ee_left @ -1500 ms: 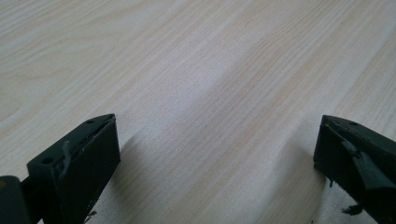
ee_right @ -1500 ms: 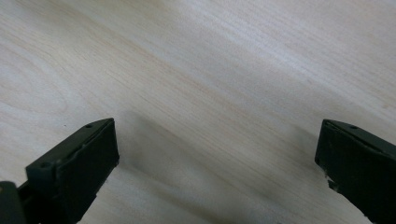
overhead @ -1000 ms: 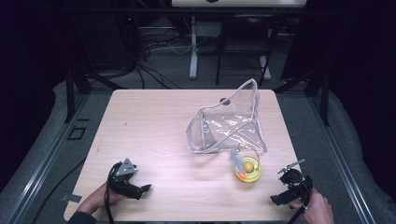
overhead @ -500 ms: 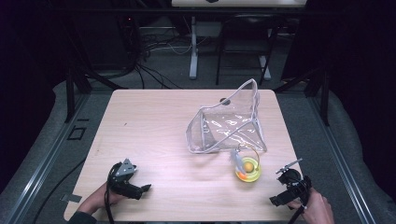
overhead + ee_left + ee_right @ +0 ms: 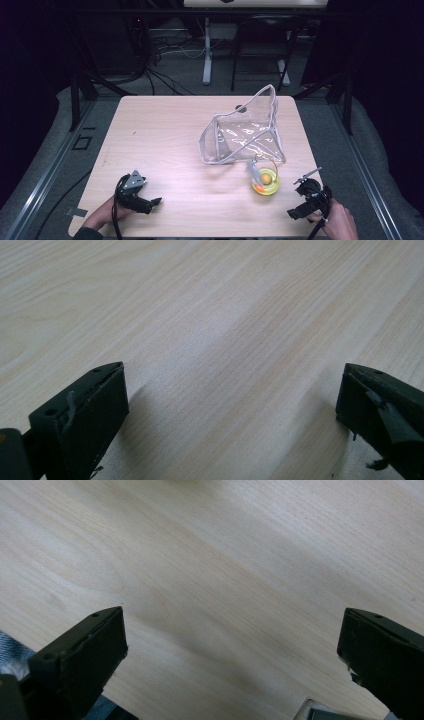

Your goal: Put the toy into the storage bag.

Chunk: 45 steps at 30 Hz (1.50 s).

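Here, my left gripper (image 5: 150, 202) rests at the near left edge of the wooden table (image 5: 165, 135), jaws spread wide over bare wood, holding nothing. My right gripper (image 5: 305, 200) sits at the near right corner, jaws likewise spread and empty. Just beyond it lies a small yellow ring toy (image 5: 266, 182) with an orange ball inside, touching the clear plastic zip pouch (image 5: 245, 135) that stands open farther back.

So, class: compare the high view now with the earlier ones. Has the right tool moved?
No. The right tool sits at the same spot near the table's front right corner, right of the yellow ring toy.
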Each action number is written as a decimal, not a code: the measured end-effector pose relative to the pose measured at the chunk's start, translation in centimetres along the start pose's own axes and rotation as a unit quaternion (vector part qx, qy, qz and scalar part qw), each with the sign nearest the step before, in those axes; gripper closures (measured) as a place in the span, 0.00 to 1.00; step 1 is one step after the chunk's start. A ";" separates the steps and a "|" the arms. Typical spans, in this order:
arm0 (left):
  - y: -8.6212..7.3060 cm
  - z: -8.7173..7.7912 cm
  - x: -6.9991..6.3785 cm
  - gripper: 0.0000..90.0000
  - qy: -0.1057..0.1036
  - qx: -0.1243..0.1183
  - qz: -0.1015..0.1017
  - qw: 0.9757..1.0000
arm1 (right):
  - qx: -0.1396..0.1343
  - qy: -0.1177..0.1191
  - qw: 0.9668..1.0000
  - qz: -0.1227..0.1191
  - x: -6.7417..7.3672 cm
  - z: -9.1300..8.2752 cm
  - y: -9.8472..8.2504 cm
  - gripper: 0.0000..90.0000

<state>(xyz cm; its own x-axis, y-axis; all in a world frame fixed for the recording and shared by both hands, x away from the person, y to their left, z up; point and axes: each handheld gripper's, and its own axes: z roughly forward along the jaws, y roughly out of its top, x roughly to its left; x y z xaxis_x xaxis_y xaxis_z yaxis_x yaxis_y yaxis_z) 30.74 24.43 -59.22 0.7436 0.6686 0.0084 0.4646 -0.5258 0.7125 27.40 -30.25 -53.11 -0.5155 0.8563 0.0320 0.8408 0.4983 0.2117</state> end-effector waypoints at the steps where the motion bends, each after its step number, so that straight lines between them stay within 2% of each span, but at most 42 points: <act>1: 0.0 0.0 0.0 0.00 0.000 0.000 -0.001 1.000 | 0.001 -0.003 1.000 -0.002 0.1 -0.2 0.1 0.00; 5: 0.0 0.0 0.0 0.00 0.000 0.000 0.000 1.000 | -0.001 -0.005 1.000 -0.003 0.3 -0.6 0.4 0.00; 7: 0.0 0.0 0.0 0.00 0.000 0.000 0.000 1.000 | -0.015 -0.005 1.000 -0.002 0.6 -0.8 0.6 0.00; 9: 0.0 0.0 0.0 0.00 0.000 0.000 0.000 1.000 | -0.010 -0.014 1.000 -0.013 0.9 -1.3 1.1 0.00; 13: 0.0 0.0 0.0 0.00 0.001 0.001 0.002 1.000 | -0.016 -0.015 1.000 -0.016 1.2 -1.5 1.5 0.00; 14: 0.0 0.0 0.0 0.00 0.001 0.001 0.002 1.000 | -0.031 -0.012 0.999 -0.005 1.4 -1.4 1.6 0.00; 15: 0.0 0.0 0.0 0.00 0.002 0.000 0.001 1.000 | -0.016 -0.016 1.000 -0.017 1.3 -1.8 1.8 0.00; 18: 0.0 0.0 0.0 0.00 0.002 0.000 0.000 1.000 | -0.021 -0.015 0.999 -0.021 1.5 -2.0 2.3 0.00; 20: 0.0 0.0 0.0 0.00 0.002 0.001 0.001 1.000 | -0.010 -0.019 0.999 -0.033 1.7 -2.6 2.8 0.00; 22: 0.0 0.0 0.0 0.00 0.002 0.000 0.000 1.000 | -0.020 -0.020 0.999 -0.028 1.9 -2.6 2.9 0.00; 23: 0.0 0.0 0.0 0.00 0.002 0.000 0.000 1.000 | -0.012 -0.021 0.999 -0.037 1.8 -2.9 3.1 0.00; 24: 0.0 0.0 0.0 0.00 0.001 0.000 0.000 1.000 | -0.021 -0.019 0.999 -0.031 2.0 -3.0 3.2 0.00; 27: 0.0 0.0 0.0 0.00 0.001 0.000 0.000 1.000 | -0.014 -0.022 0.999 -0.042 1.9 -3.5 3.7 0.00; 31: 0.0 0.0 0.0 0.00 0.001 0.000 -0.001 1.000 | -0.020 -0.027 0.999 -0.040 2.0 -3.7 4.0 0.00; 35: 0.0 0.0 0.0 0.00 0.001 0.000 -0.001 1.000 | -0.020 -0.025 0.998 -0.046 2.2 -4.0 4.4 0.00; 37: 0.0 0.0 0.0 0.00 0.001 0.000 0.000 1.000 | -0.029 -0.022 0.999 -0.041 2.4 -4.0 4.5 0.00; 38: 0.0 0.0 0.0 0.00 0.001 0.000 -0.001 1.000 | -0.025 -0.026 0.998 -0.048 2.4 -4.1 4.6 0.00; 45: 0.0 0.0 0.0 0.00 -0.001 0.000 -0.001 1.000 | -0.017 -0.024 0.998 -0.057 2.4 -4.8 5.6 0.00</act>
<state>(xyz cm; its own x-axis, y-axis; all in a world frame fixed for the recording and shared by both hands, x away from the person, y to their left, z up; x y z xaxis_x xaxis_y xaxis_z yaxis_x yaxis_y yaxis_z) 30.75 24.42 -59.23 0.7433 0.6689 0.0056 0.4664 -0.5243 0.7125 30.02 -26.07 -47.13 -0.5979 0.8005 -0.0414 0.7706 0.5883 0.2451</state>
